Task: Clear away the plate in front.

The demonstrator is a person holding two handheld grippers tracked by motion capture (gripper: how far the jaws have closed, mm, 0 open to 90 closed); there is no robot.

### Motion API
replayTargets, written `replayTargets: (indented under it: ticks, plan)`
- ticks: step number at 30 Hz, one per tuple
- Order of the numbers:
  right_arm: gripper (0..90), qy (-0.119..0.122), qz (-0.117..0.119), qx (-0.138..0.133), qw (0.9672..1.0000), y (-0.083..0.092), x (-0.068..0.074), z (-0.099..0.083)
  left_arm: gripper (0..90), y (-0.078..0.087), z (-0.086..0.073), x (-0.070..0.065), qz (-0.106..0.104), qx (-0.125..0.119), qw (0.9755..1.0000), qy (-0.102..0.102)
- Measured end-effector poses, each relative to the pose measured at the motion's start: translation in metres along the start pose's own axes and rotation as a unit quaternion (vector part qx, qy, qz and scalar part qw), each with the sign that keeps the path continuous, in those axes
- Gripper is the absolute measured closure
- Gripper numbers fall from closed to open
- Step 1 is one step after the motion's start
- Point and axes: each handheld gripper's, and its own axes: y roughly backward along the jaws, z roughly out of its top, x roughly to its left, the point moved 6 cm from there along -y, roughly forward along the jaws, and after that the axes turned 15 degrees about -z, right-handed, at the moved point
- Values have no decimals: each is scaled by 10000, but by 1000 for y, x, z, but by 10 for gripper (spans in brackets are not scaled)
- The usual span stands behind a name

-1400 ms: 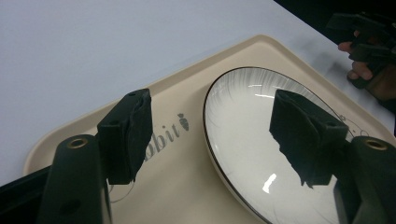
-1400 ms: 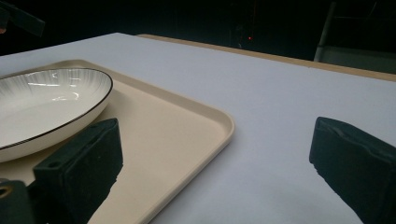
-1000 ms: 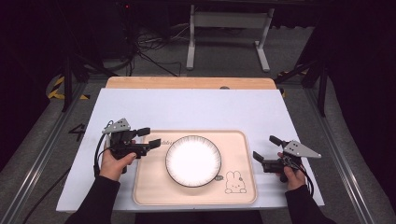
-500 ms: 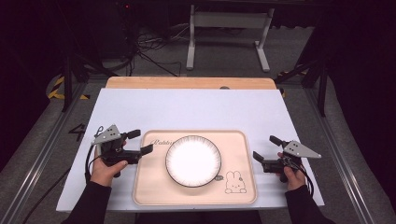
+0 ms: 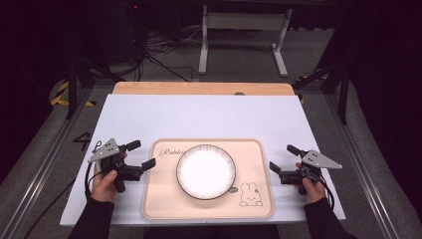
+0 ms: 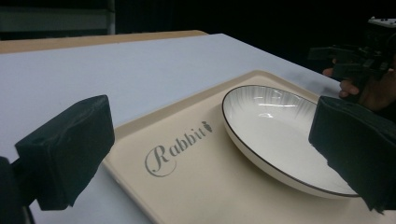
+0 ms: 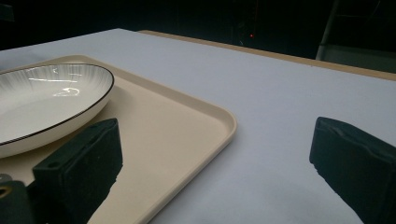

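left gripper (image 5: 140, 155) has pulled back off the tray's (image 5: 159, 204) left edge since a sec ago — jaws spread, empty. right gripper (image 5: 283, 158) unmoved, also spread, just beside the right rim. plate (image 5: 206, 171) sits mid-tray on the table (image 5: 199, 117) — prob. a reset, no grasp begun.

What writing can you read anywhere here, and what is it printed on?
"Rabbit": grey script on the beige tray, beside the white plate; the last letters are soft, so the ending is a best reading.
A small mark sits by the rabbit drawing in the tray's near right corner in the high view; it is too small to read.
No other text is legible.
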Motion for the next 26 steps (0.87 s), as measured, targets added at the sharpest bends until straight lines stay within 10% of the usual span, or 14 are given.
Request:
replayTargets:
  ticks: [26]
  plan:
    - [23,10,8,-34,10000,1,0,0,7,6,-12,7,-60,-84,9998,193]
